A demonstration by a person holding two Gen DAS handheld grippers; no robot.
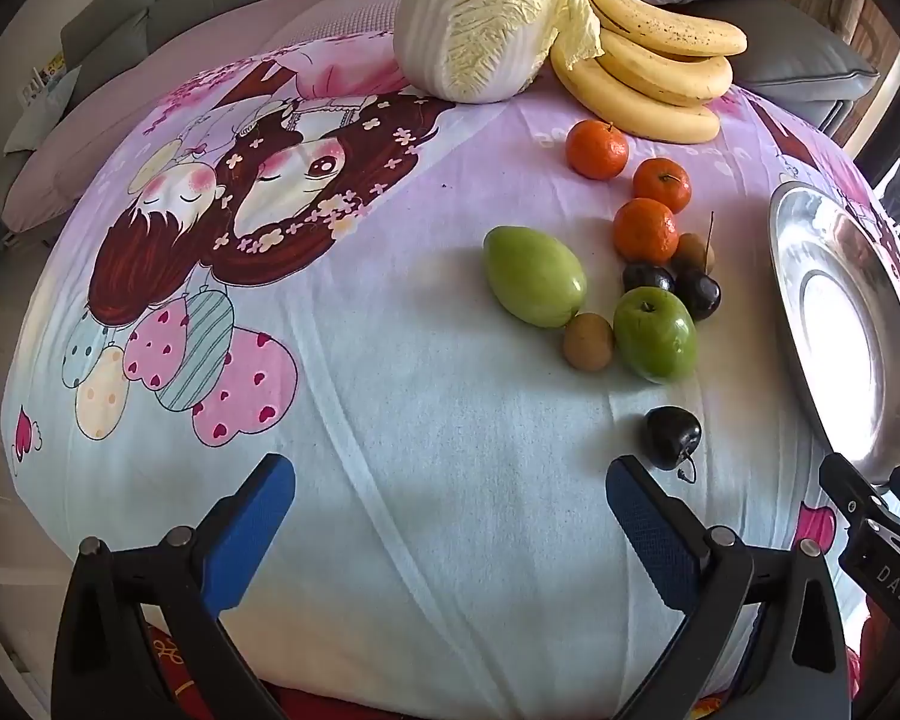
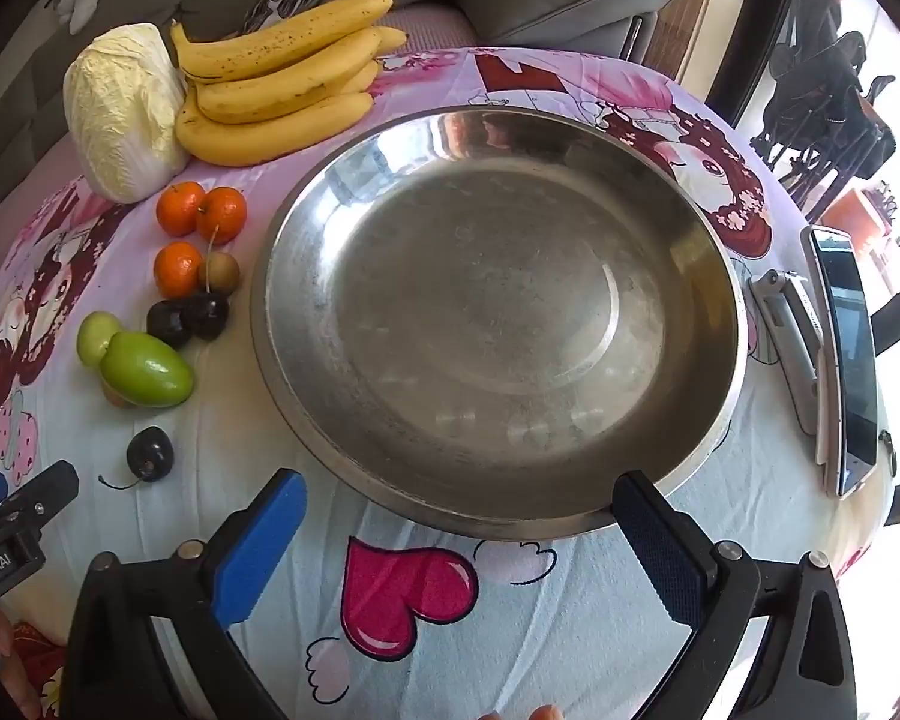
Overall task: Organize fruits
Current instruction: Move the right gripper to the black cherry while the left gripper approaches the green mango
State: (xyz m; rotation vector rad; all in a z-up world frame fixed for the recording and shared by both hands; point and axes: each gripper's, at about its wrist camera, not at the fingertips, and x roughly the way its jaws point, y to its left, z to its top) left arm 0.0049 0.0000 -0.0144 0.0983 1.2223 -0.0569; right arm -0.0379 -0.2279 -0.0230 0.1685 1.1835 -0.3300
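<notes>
Fruits lie loose on the printed cloth point(image 1: 390, 420), left of the empty steel bowl point(image 2: 306, 228), presumably their destination; tangerines point(image 1: 645, 230), green mangoes point(image 1: 534, 283) and dark cherries point(image 1: 673, 437) cluster together, bananas point(image 1: 660, 69) beside a napa cabbage point(image 1: 480, 18); left gripper point(image 1: 450, 534) hovers wide and empty near one cherry; right gripper point(image 2: 459, 552) gapes empty at the bowl's near rim.

Daylight, bright, from windows at right; glare on steel basin point(image 2: 714, 276); soft shadows beside fruit; heavy fisheye bending with dark vignette at edges; focus sharp throughout.
</notes>
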